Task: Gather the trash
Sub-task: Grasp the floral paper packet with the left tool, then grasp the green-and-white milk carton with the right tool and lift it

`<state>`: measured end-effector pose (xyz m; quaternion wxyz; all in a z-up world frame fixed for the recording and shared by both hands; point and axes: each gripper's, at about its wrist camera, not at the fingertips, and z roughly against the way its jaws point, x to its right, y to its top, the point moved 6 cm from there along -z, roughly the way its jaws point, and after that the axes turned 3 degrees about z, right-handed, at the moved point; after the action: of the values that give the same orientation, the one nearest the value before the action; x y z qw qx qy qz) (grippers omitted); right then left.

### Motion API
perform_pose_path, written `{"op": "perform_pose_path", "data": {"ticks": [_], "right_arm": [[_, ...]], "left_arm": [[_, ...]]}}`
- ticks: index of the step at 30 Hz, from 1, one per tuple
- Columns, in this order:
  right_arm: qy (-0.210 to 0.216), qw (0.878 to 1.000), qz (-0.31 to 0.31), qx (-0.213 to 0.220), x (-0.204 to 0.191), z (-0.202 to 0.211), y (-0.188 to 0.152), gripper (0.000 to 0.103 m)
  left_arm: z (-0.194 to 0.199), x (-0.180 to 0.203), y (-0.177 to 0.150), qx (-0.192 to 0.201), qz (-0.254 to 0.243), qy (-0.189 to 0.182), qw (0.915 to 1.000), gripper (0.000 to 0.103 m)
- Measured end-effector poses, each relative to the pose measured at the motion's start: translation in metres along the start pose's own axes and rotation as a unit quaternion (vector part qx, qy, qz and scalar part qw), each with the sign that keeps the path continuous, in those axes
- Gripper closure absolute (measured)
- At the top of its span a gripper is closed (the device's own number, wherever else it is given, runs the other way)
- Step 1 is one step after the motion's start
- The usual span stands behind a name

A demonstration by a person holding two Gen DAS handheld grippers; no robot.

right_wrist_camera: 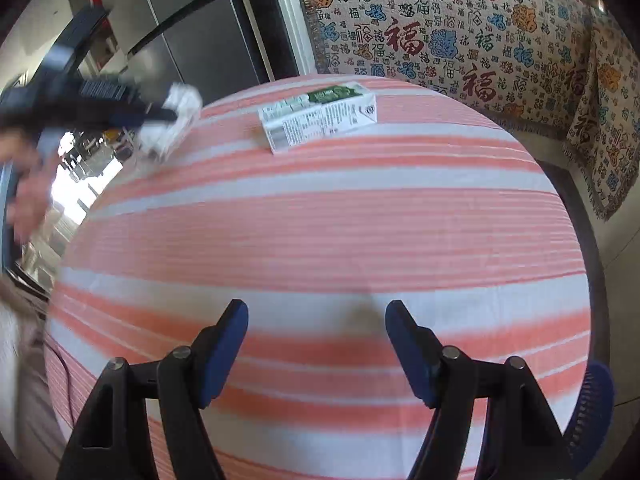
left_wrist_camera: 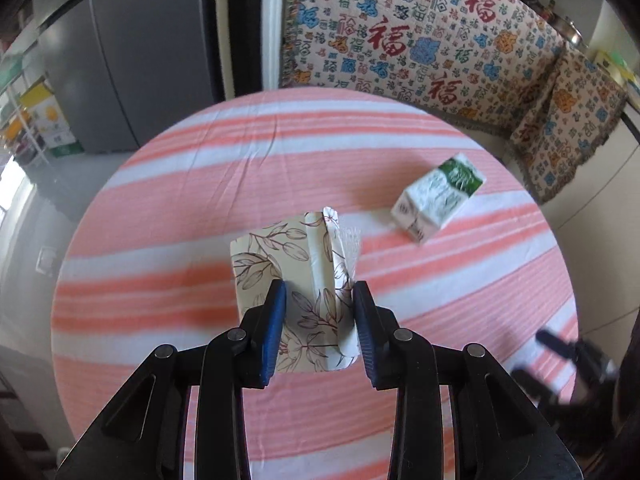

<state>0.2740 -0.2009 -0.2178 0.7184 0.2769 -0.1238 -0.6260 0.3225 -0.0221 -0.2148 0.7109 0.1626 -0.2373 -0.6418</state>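
My left gripper [left_wrist_camera: 320, 300] is shut on a floral tissue packet [left_wrist_camera: 296, 280] and holds it above the round table [left_wrist_camera: 200, 200] with the pink and white striped cloth. A white and green milk carton [left_wrist_camera: 438, 200] lies on its side on the table to the right and beyond. In the right wrist view the carton [right_wrist_camera: 320, 120] lies at the far side of the table [right_wrist_camera: 320, 232]. My right gripper [right_wrist_camera: 316, 320] is open and empty over the near part of the table. The left gripper with the packet [right_wrist_camera: 172, 120] shows blurred at the far left.
A sofa with a patterned throw [left_wrist_camera: 440, 52] stands behind the table. A grey refrigerator [left_wrist_camera: 132, 60] stands at the back left. A blue mesh chair [right_wrist_camera: 592, 408] is at the table's near right edge.
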Motion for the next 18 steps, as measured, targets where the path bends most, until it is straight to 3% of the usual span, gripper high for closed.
{"op": "perform_pose_path", "data": {"ticks": [3, 4, 6, 8, 13, 16, 18], "right_arm": [[-0.007, 0.997, -0.068, 0.023, 0.003, -0.007, 0.052, 0.028], [-0.005, 0.994, -0.108, 0.030, 0.008, -0.012, 0.070, 0.018], [-0.017, 0.982, -0.183, 0.031, 0.020, -0.026, 0.098, 0.009], [-0.025, 0.972, -0.232, 0.020, 0.026, -0.047, 0.119, 0.009], [-0.093, 0.963, -0.253, -0.025, 0.011, -0.096, 0.150, 0.009], [-0.148, 0.960, -0.227, -0.064, 0.000, -0.118, 0.154, 0.009], [-0.157, 0.959, -0.222, -0.079, 0.000, -0.124, 0.148, 0.009]], "left_arm": [[0.001, -0.012, -0.031, 0.003, 0.015, 0.000, 0.9999, 0.069], [0.001, -0.014, -0.037, 0.004, 0.017, 0.000, 0.9998, 0.068], [0.000, -0.017, -0.043, 0.011, 0.017, 0.000, 0.9998, 0.065], [-0.001, -0.020, -0.045, 0.017, 0.015, -0.006, 0.9997, 0.054], [0.001, -0.026, -0.046, 0.029, -0.004, 0.000, 0.9996, 0.030], [0.003, -0.036, -0.046, 0.031, -0.002, -0.004, 0.9995, 0.027], [0.007, -0.044, -0.045, 0.034, 0.014, -0.013, 0.9992, 0.025]]}}
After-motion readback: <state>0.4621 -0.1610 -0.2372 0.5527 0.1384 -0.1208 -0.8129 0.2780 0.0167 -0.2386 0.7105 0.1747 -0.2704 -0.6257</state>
